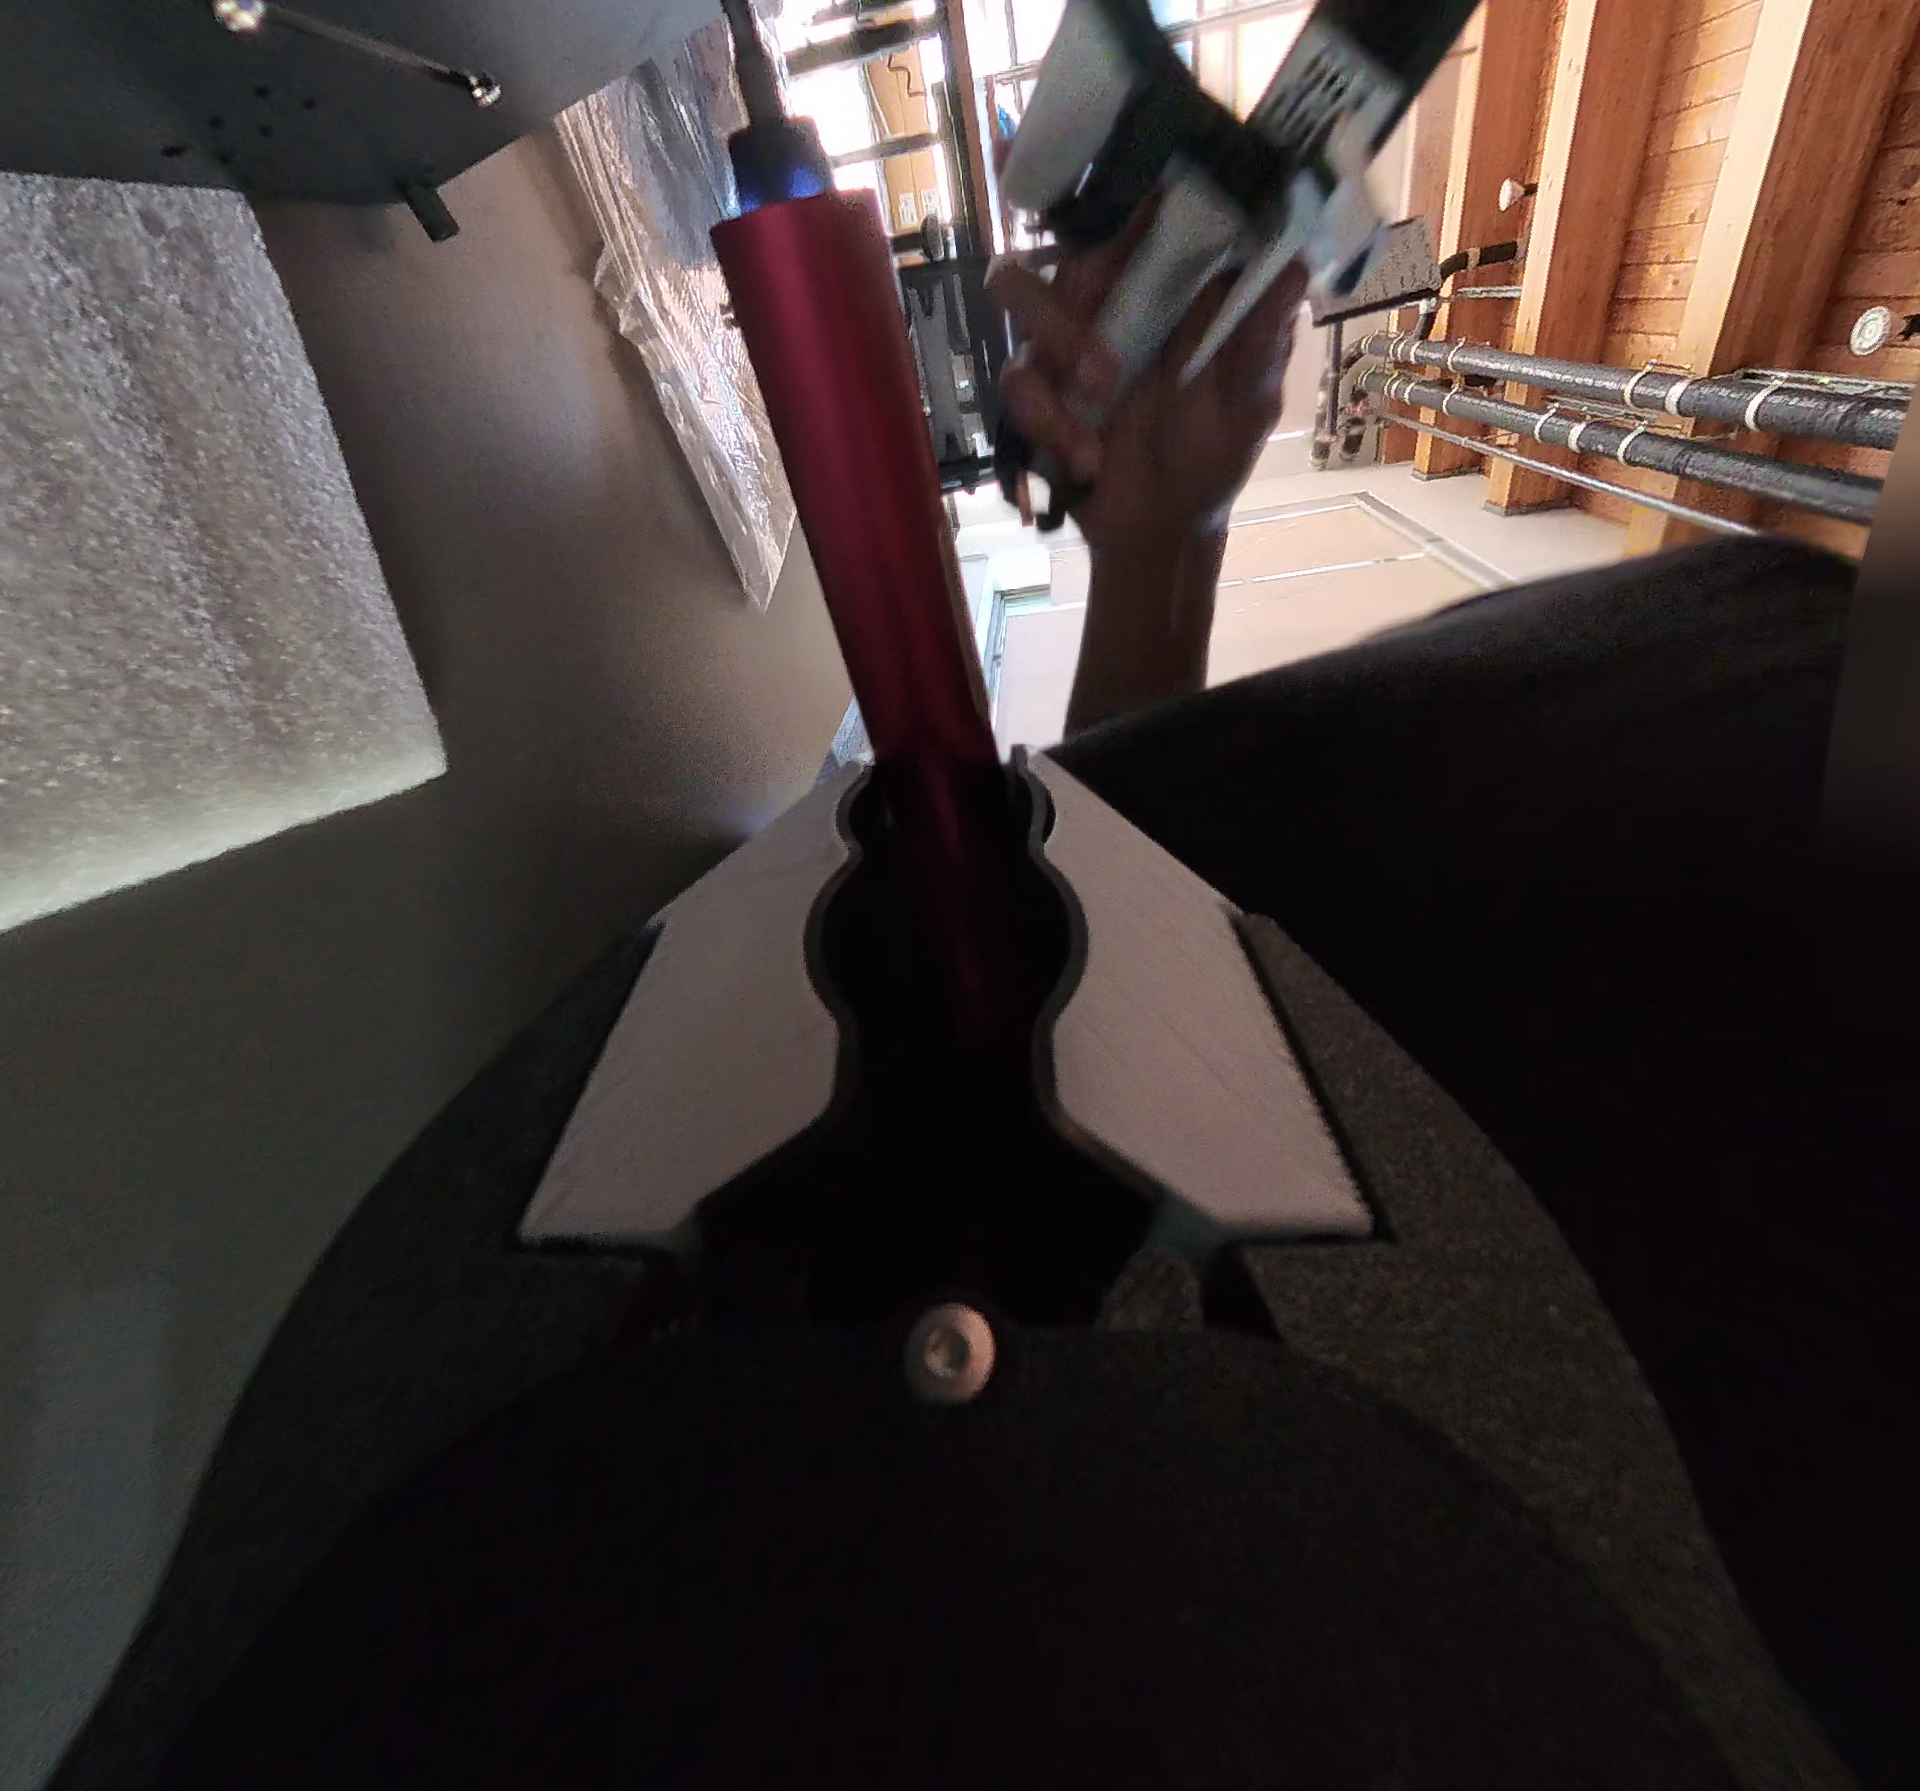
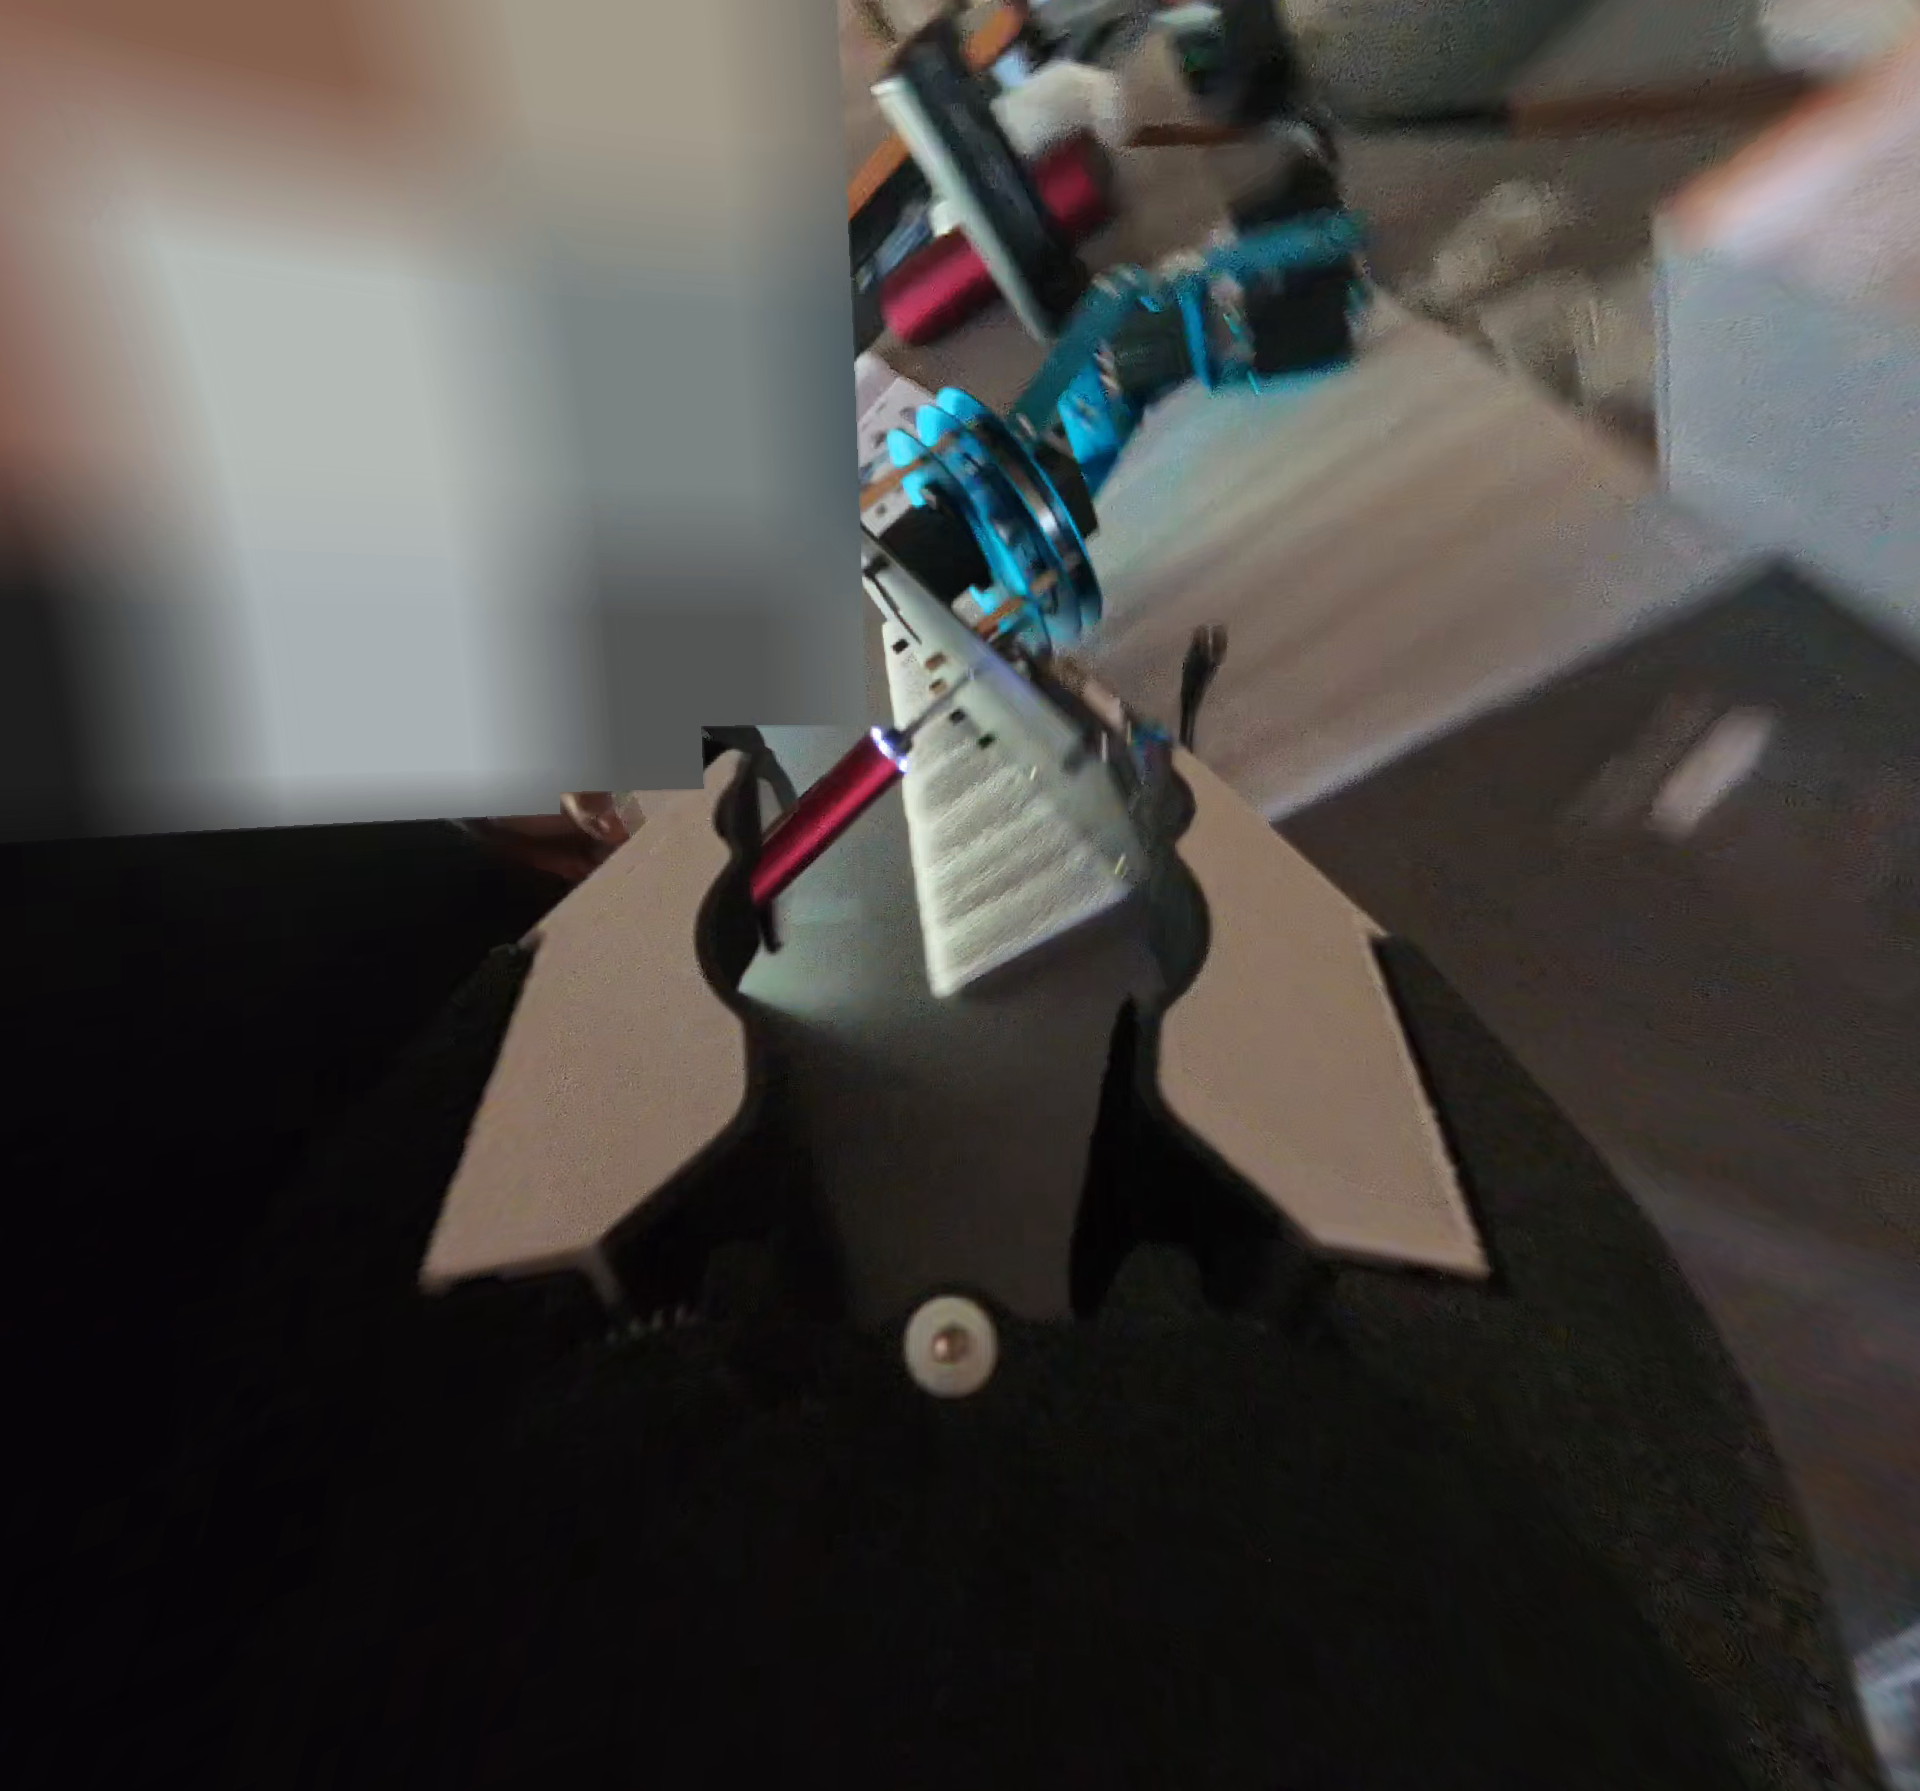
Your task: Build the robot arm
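My left gripper [image 1: 945,775] is shut on a red-handled screwdriver [image 1: 842,453] with a blue collar. Its dark shaft reaches up to a grey metal plate [image 1: 364,27] with screws in it. In the right wrist view the screwdriver [image 2: 826,832] touches its tip to the slotted plate [image 2: 997,858], and the left gripper [image 2: 764,868] shows behind it. My right gripper [image 2: 951,806] stands open around the plate's near corner, which lies against the right finger [image 2: 1299,1014]. It also shows in the left wrist view [image 1: 1226,27], blurred and held by a hand [image 1: 1164,411].
A blue robot arm part [image 2: 1039,494] is fixed to the plate's far end. A white foam block [image 1: 187,546] and a bubble-wrap sheet [image 1: 686,287] lie on the grey surface. A dark box [image 2: 1558,858] is at the right. Insulated pipes [image 1: 1662,411] run along a wooden wall. Some 15 cm of space lies between my two pairs of fingers. Between my left fingertips and the white foam block [image 1: 187,546] there is roughly 11 cm. My right wrist view [image 2: 992,888] looks at it from another angle.
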`<state>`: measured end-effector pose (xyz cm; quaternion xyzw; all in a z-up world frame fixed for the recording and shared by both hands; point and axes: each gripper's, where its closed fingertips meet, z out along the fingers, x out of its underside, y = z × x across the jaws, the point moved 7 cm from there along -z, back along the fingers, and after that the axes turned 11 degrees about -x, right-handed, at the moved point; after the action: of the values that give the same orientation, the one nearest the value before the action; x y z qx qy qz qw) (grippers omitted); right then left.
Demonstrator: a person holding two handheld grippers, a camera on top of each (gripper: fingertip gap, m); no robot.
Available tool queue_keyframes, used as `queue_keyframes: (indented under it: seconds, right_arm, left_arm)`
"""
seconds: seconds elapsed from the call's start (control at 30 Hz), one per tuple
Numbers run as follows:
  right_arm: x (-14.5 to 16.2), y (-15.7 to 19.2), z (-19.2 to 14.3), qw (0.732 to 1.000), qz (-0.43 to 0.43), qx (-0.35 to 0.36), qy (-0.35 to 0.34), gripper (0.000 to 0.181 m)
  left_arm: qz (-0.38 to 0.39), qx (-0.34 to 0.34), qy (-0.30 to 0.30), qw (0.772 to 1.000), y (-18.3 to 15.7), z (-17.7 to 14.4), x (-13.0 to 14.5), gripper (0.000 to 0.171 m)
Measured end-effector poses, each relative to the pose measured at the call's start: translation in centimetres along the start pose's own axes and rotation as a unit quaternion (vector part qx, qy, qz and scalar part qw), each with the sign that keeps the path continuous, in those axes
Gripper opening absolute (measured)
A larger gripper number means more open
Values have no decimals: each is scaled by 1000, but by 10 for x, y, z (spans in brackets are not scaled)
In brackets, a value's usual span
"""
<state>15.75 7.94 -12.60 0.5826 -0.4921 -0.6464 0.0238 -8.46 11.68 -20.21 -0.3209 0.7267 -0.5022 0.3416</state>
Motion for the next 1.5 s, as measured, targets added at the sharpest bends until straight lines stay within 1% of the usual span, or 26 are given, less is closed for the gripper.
queue_keyframes:
  seconds: [0.03,0.1,0.13,0.2,0.23,0.3,0.33,0.37,0.4,0.5,0.53,0.57,0.7,1.03,1.13,1.17,1.23,1.3,1.4,1.5]
  right_arm:
    - [21,1,-3,997,65,3,-28,78]
    - [57,8,1,982,173,-17,-76,76]
    - [72,13,9,974,208,-31,-87,74]
    - [94,20,32,962,259,-44,-72,70]
    - [99,23,47,957,278,-60,-62,68]
    - [97,25,74,940,320,-97,-61,62]
    - [98,27,86,935,333,-114,-42,59]
    - [100,26,96,933,339,-119,-12,58]
    - [102,26,104,932,343,-120,6,53]
    - [99,25,113,916,373,-149,-3,27]
    - [98,25,114,913,376,-155,1,21]
    - [98,24,113,914,375,-152,1,20]
    - [99,24,113,916,373,-147,10,20]
    - [102,24,112,904,400,-148,6,18]
    - [105,23,112,885,431,-173,-20,18]
    - [106,23,113,886,429,-172,-21,18]
    - [105,23,114,902,402,-156,-7,19]
    - [104,22,114,902,402,-156,-5,19]
    - [98,13,110,907,393,-145,-32,26]
    - [92,7,107,906,393,-147,-50,22]
  left_arm:
    - [-1,2,-3,1000,0,2,0,21]
    - [-8,10,-10,1000,-2,5,0,21]
    - [-11,14,-11,1000,-2,6,0,21]
    - [-7,10,-13,1000,-4,7,0,22]
    - [-5,7,-13,1000,-4,7,0,22]
    - [-2,0,-11,1000,-4,7,0,22]
    - [1,-4,-9,1000,-4,7,-1,22]
    - [5,-7,-7,1000,-4,7,-1,22]
    - [8,-10,-6,1000,-5,7,-1,22]
    - [7,-13,-2,1000,-6,8,-2,22]
    - [6,-11,-1,1000,-6,8,-2,23]
    - [5,-11,0,1000,-6,8,-2,23]
    - [4,-12,2,1000,-5,7,-2,23]
    - [7,-16,6,1000,-5,8,-2,22]
    - [9,-17,5,1000,-6,7,-3,23]
    - [11,-23,6,1000,-5,6,-3,22]
    - [5,-20,6,1000,-3,5,-2,22]
    - [-1,-16,5,1000,-3,5,-2,22]
    - [4,-18,5,1000,-4,6,-2,22]
    - [0,-12,5,1000,-4,6,-2,22]
